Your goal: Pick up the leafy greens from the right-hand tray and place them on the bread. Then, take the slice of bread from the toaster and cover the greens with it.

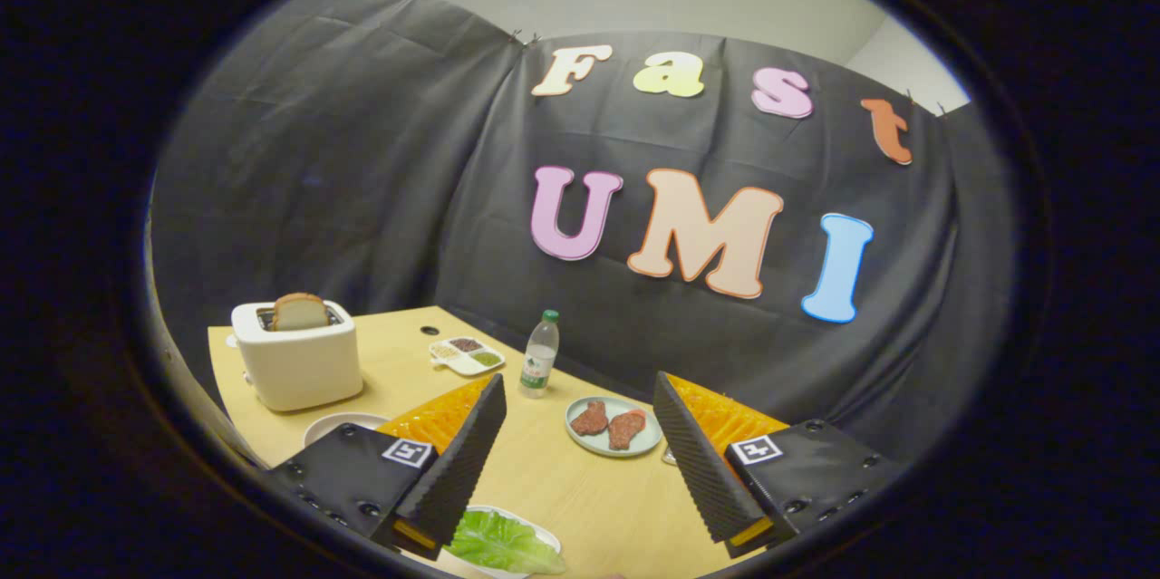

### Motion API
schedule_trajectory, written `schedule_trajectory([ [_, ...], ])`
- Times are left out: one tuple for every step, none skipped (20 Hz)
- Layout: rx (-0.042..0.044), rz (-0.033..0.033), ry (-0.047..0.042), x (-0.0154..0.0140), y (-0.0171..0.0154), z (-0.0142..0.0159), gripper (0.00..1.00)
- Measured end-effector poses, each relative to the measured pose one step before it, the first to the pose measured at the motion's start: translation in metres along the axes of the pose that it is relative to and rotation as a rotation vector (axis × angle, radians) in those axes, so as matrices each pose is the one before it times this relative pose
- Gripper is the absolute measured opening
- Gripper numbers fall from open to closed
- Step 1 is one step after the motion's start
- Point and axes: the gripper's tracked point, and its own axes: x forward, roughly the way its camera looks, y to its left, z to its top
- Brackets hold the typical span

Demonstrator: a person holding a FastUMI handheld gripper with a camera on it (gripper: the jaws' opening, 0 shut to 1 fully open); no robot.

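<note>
Spread fingers (580, 461) hold nothing; leafy greens (500, 543) lie below, bread slice (300, 312) in toaster (299, 361) beyond.

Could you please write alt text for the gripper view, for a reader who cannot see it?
The gripper hangs open above a wooden table, holding nothing, with leafy greens on a white tray beneath its fingers. Beyond lie a plate of meat, a water bottle and a toaster holding bread.

On the pale wooden table (553, 479), a cream toaster (297, 366) holding a bread slice (300, 312) stands far left. A divided condiment dish (467, 355) and clear plastic bottle (539, 355) lie behind a grey plate (614, 426) of meat patties. Green leafy lettuce (503, 543) lies nearest.
</note>
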Motion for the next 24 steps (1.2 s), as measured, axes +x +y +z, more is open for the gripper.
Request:
schedule_trajectory([
  [-0.00490, 0.02181, 0.01295, 0.00111, 0.00056, -0.00419, 1.00],
  [-0.00250, 0.02164, 0.01434, 0.00021, 0.00262, -0.00512, 1.00],
  [0.00370, 0.03096, 0.01395, 0.00089, 0.00379, -0.00463, 1.00],
  [0.00436, 0.03355, 0.01352, 0.00170, 0.00586, -0.00713, 1.00],
  [-0.00335, 0.02519, 0.01348, 0.00009, 0.00225, -0.00537, 1.00],
  [-0.00905, 0.01679, 0.01347, 0.00055, 0.00107, -0.00566, 1.00],
  [-0.00824, 0.01643, 0.01340, 0.00029, 0.00021, -0.00562, 1.00],
  [-0.00483, 0.01667, 0.01476, 0.00269, 0.00236, -0.00812, 1.00],
  [-0.00175, 0.01988, 0.01478, 0.00145, 0.00236, -0.00712, 1.00],
  [-0.00323, 0.01875, 0.01477, 0.00189, 0.00416, -0.00860, 1.00],
  [-0.00740, 0.01970, 0.01787, 0.00156, 0.00265, -0.00728, 1.00],
  [-0.00862, 0.02245, 0.01954, 0.00250, 0.00400, -0.01031, 1.00],
  [-0.00820, 0.02378, 0.01886, 0.00233, 0.00343, -0.00717, 1.00],
  [-0.01011, 0.02268, 0.01892, 0.00272, 0.00492, -0.00876, 1.00],
  [-0.00991, 0.02093, 0.01874, 0.00282, 0.00262, -0.00754, 1.00],
  [-0.00859, 0.02044, 0.01833, 0.00307, 0.00452, -0.00864, 1.00],
  [-0.00593, 0.01975, 0.01638, 0.00358, 0.00388, -0.00776, 1.00],
  [-0.00573, 0.01905, 0.01514, 0.00331, 0.00421, -0.00664, 1.00],
  [-0.00677, 0.01815, 0.01536, 0.00447, 0.00406, -0.00733, 1.00],
  [-0.00734, 0.01701, 0.01713, 0.00441, 0.00303, -0.00769, 1.00],
  [-0.00742, 0.01663, 0.01846, 0.00435, 0.00311, -0.00682, 1.00],
  [-0.00610, 0.01923, 0.01918, 0.00401, 0.00360, -0.00827, 1.00],
  [-0.00603, 0.02013, 0.01868, 0.00306, 0.00308, -0.00583, 1.00],
  [-0.01060, 0.01923, 0.01744, 0.00398, 0.00574, -0.00852, 1.00],
])
